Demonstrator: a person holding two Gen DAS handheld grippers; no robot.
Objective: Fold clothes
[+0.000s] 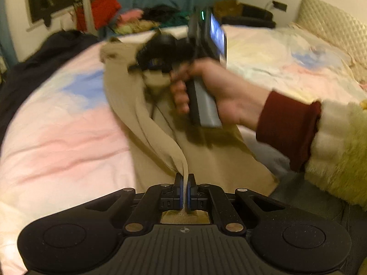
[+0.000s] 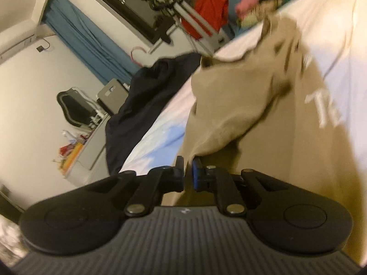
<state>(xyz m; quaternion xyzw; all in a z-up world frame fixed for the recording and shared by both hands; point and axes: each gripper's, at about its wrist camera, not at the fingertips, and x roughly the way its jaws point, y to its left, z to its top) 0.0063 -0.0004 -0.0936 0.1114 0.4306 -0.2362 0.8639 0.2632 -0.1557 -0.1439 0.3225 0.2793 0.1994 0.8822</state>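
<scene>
Garment: tan soft-cotton garment with white lettering (image 1: 206, 160), lying centre frame on the pink-and-blue quilted bed (image 1: 57, 137).
Left claw (image 1: 185, 183): pinching a raised ridge, probably to carry a fold.
Right claw (image 2: 188, 168): nipping a lifted flap.
Room: open bedding left of the cloth; dark navy garment (image 1: 34, 64) at the bed's edge.

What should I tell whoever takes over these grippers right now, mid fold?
Left gripper: shut on an edge of the tan shirt.
Right gripper: shut on another edge of it, held in the person's hand.
The shirt lies partly spread on the bed, bunched between both grips.
Done: both edges gripped.
Left: no neat fold yet; finish folding. Dark clothes and a pile wait beyond.
</scene>
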